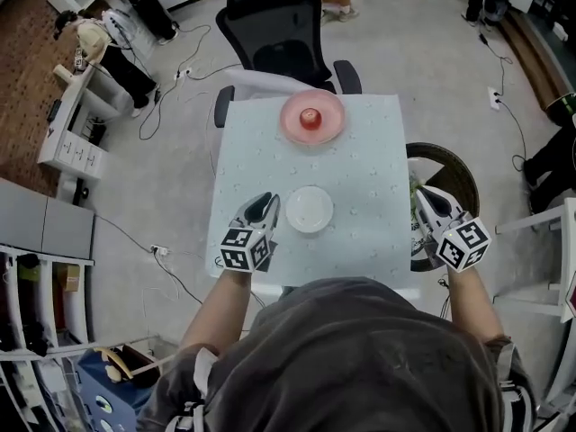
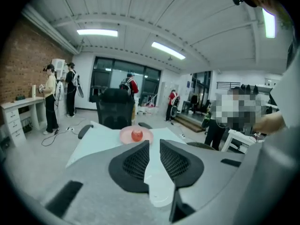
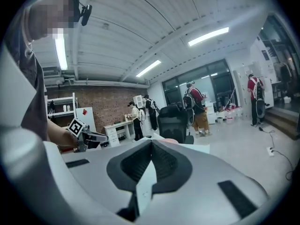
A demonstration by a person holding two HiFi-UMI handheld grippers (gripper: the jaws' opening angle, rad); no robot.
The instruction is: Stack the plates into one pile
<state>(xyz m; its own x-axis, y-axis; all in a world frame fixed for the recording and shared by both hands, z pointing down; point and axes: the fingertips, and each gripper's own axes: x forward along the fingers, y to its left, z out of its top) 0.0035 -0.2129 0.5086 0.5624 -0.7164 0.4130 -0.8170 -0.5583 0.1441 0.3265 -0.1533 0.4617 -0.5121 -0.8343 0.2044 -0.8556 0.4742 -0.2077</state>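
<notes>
**Plates not stacked yet, both grippers empty**

Head view: the table (image 1: pixel 378 151) carries two plates, well apart. The pink plate (image 1: pixel 290 122) sits at the middle of the far edge with a small red round thing (image 1: pixel 310 118) on it. The white plate (image 1: pixel 310 210) lies bare, closer to the near edge and about midway between the left and right edges. The left gripper (image 1: pixel 264 202) hangs over the near left corner, just beside the white plate, with its tips aimed toward the far edge. The right gripper (image 1: pixel 423 196) is off the right edge, over a dark round thing (image 1: pixel 450 169) on the floor (can't tell what that is). A black office chair (image 1: pixel 274 25) is pushed up to the far edge.

Left gripper view: the jaws stand a narrow gap apart with nothing between them. Through the gap you see the table top and, lower down, the white plate's rim (image 2: pixel 159 199). The pink plate (image 2: pixel 125 136) and the red thing (image 2: pixel 136 135) sit just past the tips.

Right gripper view: the jaws are closed tip to tip and hold nothing. The left gripper (image 3: pixel 101 137) shows off to the left, and the chair (image 3: pixel 172 121) is straight ahead.
</notes>
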